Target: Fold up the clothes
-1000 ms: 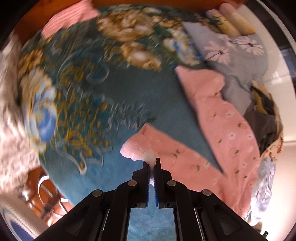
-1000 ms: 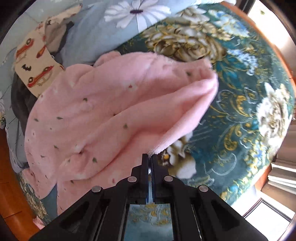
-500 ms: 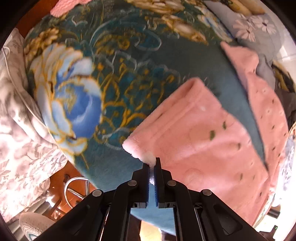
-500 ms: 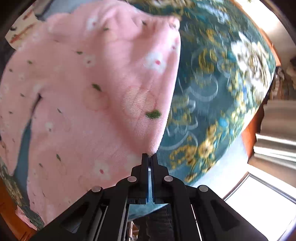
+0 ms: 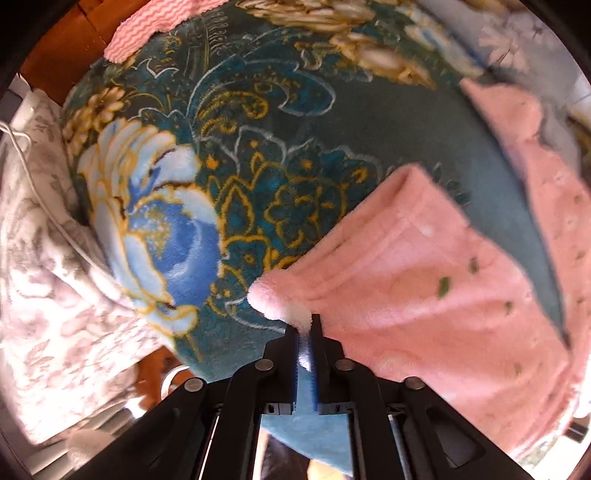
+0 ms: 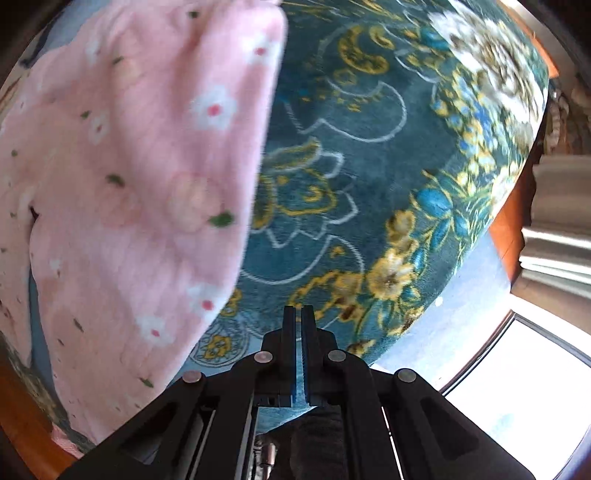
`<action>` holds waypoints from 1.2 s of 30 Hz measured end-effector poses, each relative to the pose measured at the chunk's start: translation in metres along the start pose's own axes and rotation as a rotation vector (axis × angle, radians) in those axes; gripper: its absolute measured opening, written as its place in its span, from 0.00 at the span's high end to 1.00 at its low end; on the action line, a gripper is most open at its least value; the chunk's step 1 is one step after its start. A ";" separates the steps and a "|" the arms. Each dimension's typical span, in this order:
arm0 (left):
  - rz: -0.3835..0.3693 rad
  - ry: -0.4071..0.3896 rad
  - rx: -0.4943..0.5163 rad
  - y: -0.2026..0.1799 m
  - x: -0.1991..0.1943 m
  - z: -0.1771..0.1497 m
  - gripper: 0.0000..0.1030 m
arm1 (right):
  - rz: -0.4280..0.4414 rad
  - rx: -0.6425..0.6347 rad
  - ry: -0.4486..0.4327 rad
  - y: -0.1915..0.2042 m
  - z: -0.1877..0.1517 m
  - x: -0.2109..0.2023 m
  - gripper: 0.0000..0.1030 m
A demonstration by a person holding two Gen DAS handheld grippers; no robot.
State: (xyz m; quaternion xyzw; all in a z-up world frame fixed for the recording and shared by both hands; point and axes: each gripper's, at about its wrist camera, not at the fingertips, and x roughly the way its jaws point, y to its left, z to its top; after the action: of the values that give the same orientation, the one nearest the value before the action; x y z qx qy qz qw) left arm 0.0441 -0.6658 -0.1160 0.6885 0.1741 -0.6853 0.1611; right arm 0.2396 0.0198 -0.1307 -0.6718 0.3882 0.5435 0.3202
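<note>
Left claw (image 5: pixel 304 328): jaws closed on a fluffy corner of the pink fleece garment (image 5: pixel 424 280), white pile showing between the pads. From that pinch the garment runs off toward 2 o'clock in the left wrist view, its long axis slanting from the held corner up to a far strip near 1 o'clock, draped over the teal floral bedspread (image 5: pixel 258 155). A pale floral quilt (image 5: pixel 40 258) lies at 9 o'clock; a pink ribbed cloth (image 5: pixel 147 29) at 11 o'clock. Right claw (image 6: pixel 298 314): jaws drawn together with only a thin slit, nothing visible between them. In the right wrist view the pink fleece garment (image 6: pixel 129 184) hangs from 9 to 11 o'clock, its near edge just beside the fingers, apparently not touching. Judgement: the left claw alone has the cloth; the free edge lies to the right claw's 10 o'clock, so any regrasp turns on closing that sideways gap.
</note>
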 end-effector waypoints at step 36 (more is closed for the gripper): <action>-0.045 0.098 -0.353 -0.132 -0.100 -0.085 0.57 | 0.190 0.108 -0.122 -0.052 0.227 -0.038 0.94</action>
State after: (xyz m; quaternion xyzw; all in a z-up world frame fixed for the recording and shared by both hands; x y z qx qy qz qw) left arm 0.0594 -0.5117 -0.0135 0.6783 0.3145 -0.6130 0.2554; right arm 0.1720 0.2454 -0.1390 -0.5795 0.4587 0.5894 0.3261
